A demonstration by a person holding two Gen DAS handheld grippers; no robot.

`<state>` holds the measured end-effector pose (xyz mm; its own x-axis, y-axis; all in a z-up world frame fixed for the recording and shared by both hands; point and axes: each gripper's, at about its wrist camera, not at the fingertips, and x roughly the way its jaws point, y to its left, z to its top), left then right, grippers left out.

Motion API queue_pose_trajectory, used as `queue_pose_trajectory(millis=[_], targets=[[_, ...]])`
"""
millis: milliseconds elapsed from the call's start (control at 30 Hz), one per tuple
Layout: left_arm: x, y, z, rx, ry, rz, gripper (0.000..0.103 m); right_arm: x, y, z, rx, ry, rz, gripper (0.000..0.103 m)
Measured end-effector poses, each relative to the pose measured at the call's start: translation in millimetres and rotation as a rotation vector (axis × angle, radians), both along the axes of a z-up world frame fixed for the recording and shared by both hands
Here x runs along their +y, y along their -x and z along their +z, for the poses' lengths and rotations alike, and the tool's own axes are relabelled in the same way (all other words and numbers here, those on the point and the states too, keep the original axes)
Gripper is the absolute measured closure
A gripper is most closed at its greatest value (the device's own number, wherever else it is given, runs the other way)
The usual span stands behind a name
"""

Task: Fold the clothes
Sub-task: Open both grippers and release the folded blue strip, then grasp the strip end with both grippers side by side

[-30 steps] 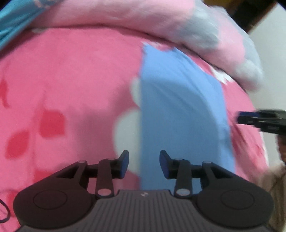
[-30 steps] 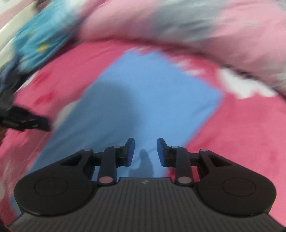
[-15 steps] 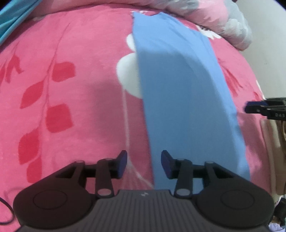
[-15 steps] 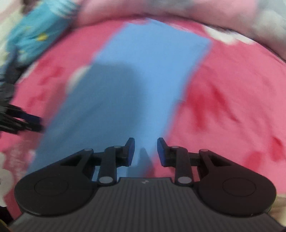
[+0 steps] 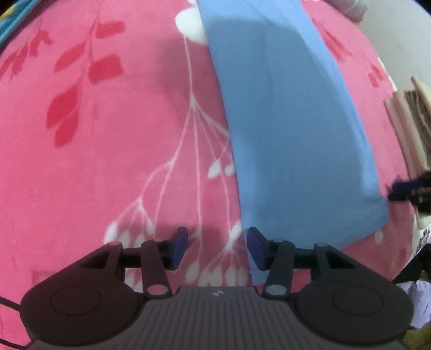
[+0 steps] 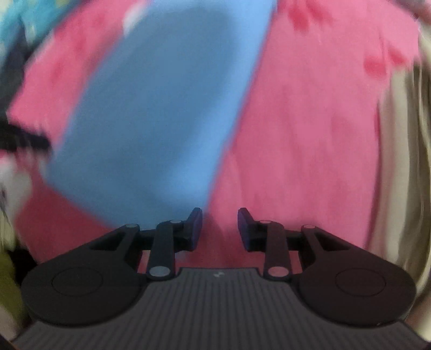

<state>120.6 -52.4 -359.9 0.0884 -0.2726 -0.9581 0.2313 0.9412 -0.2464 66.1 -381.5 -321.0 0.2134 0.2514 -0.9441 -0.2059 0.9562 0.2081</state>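
Observation:
A light blue garment (image 5: 291, 129) lies flat as a long folded strip on the pink flowered bedspread (image 5: 113, 140). My left gripper (image 5: 217, 247) is open over its near left corner, the right fingertip just above the blue edge and the left one over pink fabric. In the right wrist view, which is blurred by motion, the same blue garment (image 6: 161, 107) fills the upper left, and my right gripper (image 6: 219, 228) is open just past its near right corner with nothing between the fingers. The right gripper (image 5: 409, 188) shows as a dark shape at the far right of the left wrist view.
A stack of beige and brown folded cloth (image 5: 409, 118) sits at the bed's right edge. Turquoise fabric (image 6: 35, 16) lies at the far left corner. A pale wall (image 5: 398, 32) stands beyond the bed on the right.
Both grippers have drawn back toward the near end of the blue garment and come lower. Both stayed open. The pink plush blanket at the far side has left the views.

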Motion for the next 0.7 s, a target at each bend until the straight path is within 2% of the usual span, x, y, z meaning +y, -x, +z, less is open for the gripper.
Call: queue_pose_trajectory(millis=[100,167,200,300,367,467,533,633,700], targets=[[-4,-12,-4,0.043,0.041,0.081,0.052,25,-13,-8,-0.052,-0.049,-0.033,0.075],[-13,-5,-17,0.132,0.044,0.128,0.052,34,16,-21,0.007,-0.025,-0.045,0.075],[-17,3,-21,0.140,0.024,0.119,0.052,34,32,-32,0.059,0.002,-0.046,0.075],[-21,35,-20,0.129,-0.027,0.061,0.051,26,78,-17,0.078,0.017,-0.051,0.075],[-14,52,-17,0.181,-0.021,0.056,0.051,16,90,-14,0.215,0.007,-0.068,0.074],[-2,59,-6,0.199,0.000,0.059,0.051,-8,91,-6,0.285,-0.033,-0.186,0.073],[7,46,1,0.185,0.032,0.090,0.051,-25,75,4,0.229,-0.082,-0.262,0.070],[13,20,8,0.140,0.082,0.108,0.048,-46,36,7,0.105,-0.162,-0.360,0.050],[4,6,5,0.108,0.099,0.089,0.047,-54,16,-2,0.080,-0.211,-0.382,0.048]])
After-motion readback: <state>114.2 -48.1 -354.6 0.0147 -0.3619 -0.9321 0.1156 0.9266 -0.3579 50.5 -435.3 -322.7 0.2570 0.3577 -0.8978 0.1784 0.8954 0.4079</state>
